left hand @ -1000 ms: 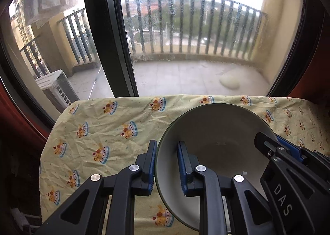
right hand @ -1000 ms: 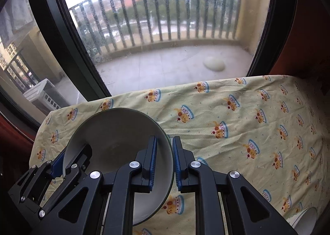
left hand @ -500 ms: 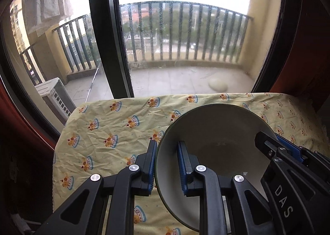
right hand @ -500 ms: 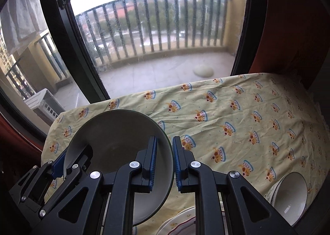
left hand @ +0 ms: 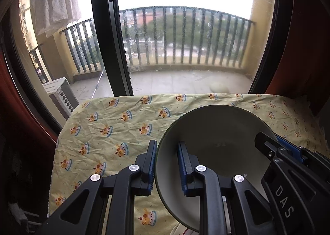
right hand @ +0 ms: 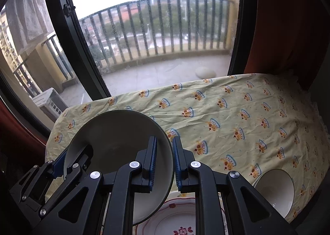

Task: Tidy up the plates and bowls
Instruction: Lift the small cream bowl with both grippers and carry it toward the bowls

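Observation:
Both grippers hold one grey-green bowl [left hand: 216, 144] in the air above the table. My left gripper [left hand: 166, 164] is shut on the bowl's left rim. My right gripper [right hand: 164, 158] is shut on the bowl's [right hand: 117, 138] right rim, and it also shows in the left wrist view [left hand: 288, 158]. A white plate with a red floral pattern [right hand: 177, 218] lies on the table below the bowl. A white bowl [right hand: 274, 189] stands at the table's near right.
The table wears a pale yellow cloth with crown prints [right hand: 226, 115]. Behind it are a large window with a dark frame [left hand: 107, 34] and a balcony railing. Red curtains [right hand: 288, 18] hang at the right.
Both grippers have risen and pulled back with the bowl. More of the table now shows, along with the patterned plate and the white bowl at the near edge.

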`<act>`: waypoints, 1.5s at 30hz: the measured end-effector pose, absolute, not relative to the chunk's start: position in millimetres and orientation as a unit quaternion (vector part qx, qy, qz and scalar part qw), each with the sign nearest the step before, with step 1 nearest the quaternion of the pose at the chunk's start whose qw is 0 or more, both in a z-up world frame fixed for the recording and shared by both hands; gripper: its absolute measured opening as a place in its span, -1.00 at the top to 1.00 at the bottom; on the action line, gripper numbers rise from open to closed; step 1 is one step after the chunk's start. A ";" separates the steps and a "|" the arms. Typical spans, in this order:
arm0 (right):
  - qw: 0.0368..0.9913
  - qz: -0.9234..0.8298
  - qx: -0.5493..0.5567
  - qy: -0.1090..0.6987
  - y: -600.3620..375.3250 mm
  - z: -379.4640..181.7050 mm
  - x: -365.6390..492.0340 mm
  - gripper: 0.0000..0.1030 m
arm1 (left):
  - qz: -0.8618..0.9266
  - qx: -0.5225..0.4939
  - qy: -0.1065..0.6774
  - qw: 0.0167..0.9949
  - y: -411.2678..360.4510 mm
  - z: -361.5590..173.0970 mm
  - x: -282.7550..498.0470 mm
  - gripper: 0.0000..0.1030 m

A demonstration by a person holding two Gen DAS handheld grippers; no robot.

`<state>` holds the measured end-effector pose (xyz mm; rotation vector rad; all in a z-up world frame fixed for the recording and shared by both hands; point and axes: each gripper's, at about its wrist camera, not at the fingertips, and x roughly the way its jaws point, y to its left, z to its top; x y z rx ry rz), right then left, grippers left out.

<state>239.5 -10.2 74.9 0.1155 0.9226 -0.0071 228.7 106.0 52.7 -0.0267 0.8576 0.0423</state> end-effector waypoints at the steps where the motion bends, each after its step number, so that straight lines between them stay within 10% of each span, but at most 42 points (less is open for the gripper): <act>1: 0.894 0.000 0.052 0.445 -16.6 75.6 238.5 0.63 | 0.023 -0.017 0.417 0.909 99.7 53.2 226.2 0.66; 45: 0.872 0.011 0.033 0.488 -258.1 25.7 165.5 0.63 | 0.016 -0.020 0.470 0.882 -120.6 5.1 156.0 0.66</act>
